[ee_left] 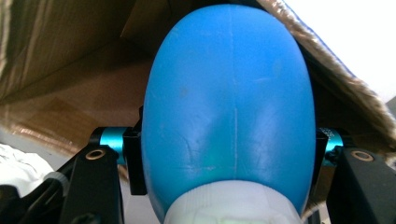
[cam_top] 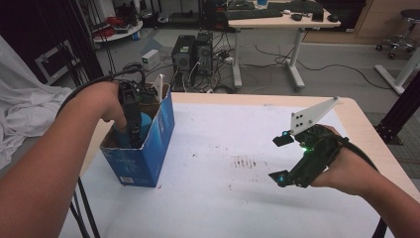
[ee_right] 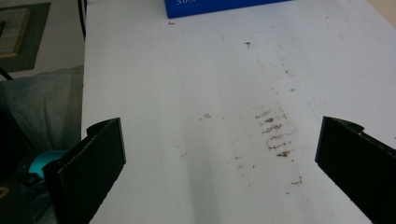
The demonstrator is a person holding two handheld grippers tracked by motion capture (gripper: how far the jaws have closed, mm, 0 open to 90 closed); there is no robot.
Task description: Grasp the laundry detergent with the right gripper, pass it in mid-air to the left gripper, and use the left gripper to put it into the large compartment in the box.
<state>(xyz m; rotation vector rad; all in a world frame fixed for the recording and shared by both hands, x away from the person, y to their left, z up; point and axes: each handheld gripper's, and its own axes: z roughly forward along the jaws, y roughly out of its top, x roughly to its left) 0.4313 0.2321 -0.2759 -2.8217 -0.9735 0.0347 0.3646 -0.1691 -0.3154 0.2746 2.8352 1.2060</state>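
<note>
A blue plastic bottle (ee_left: 229,93) with a white cap at its near end sits between the jaws of my left gripper (ee_left: 229,161), which is shut on its body. In the high view my left gripper (cam_top: 131,130) points down into an open blue cardboard box (cam_top: 148,158) at the table's left, with the blue bottle (cam_top: 144,124) inside it. Brown cardboard walls (ee_left: 70,70) surround the bottle. My right gripper (cam_top: 281,158) hovers over the white table (cam_top: 223,203) on the right, open, with nothing between its jaws (ee_right: 219,158).
Brown smudges (cam_top: 245,162) mark the table's middle, below my right gripper (ee_right: 275,133). The blue box's edge (ee_right: 219,7) lies far ahead of it. Beyond the table stand computer towers (cam_top: 192,54) and a desk (cam_top: 277,22). White cloth (cam_top: 25,109) hangs left.
</note>
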